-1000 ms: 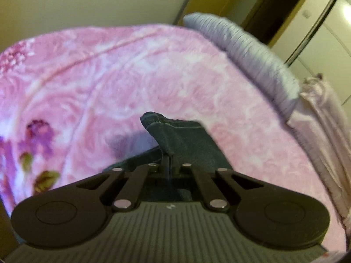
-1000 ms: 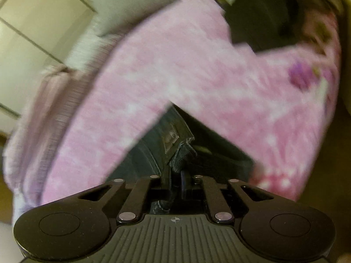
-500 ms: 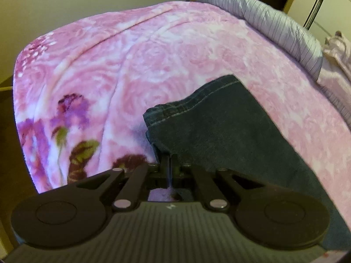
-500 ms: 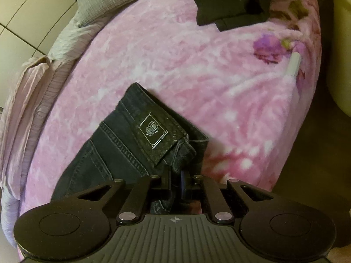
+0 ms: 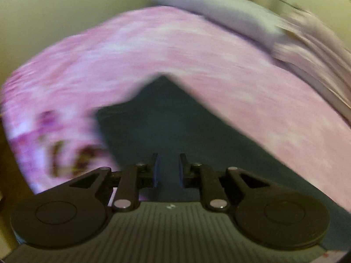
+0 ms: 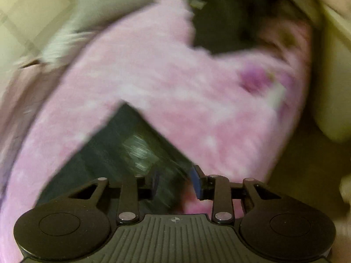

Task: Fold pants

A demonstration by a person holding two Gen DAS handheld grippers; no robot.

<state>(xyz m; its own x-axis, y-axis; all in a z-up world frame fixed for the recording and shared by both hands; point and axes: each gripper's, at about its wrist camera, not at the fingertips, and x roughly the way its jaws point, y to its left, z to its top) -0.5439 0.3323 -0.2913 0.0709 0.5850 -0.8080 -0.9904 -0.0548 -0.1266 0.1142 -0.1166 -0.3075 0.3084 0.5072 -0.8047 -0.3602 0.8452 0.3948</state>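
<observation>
1. The dark denim pants [image 5: 166,127] are lying flat on the pink blanket [image 5: 136,50] covering the bed, one corner pointing toward the pillow [image 5: 219,15].
2. The left tool [image 5: 168,168] is hanging over the denim with its jaws just having been opening; a narrow gap is showing and nothing is pinched between the pads.
3. The right tool [image 6: 175,180] is hovering at the waistband end of the pants [image 6: 122,151], its jaws likewise having just been opening, standing moderately apart and gripping nothing.
4. Both views are blurring heavily.
</observation>
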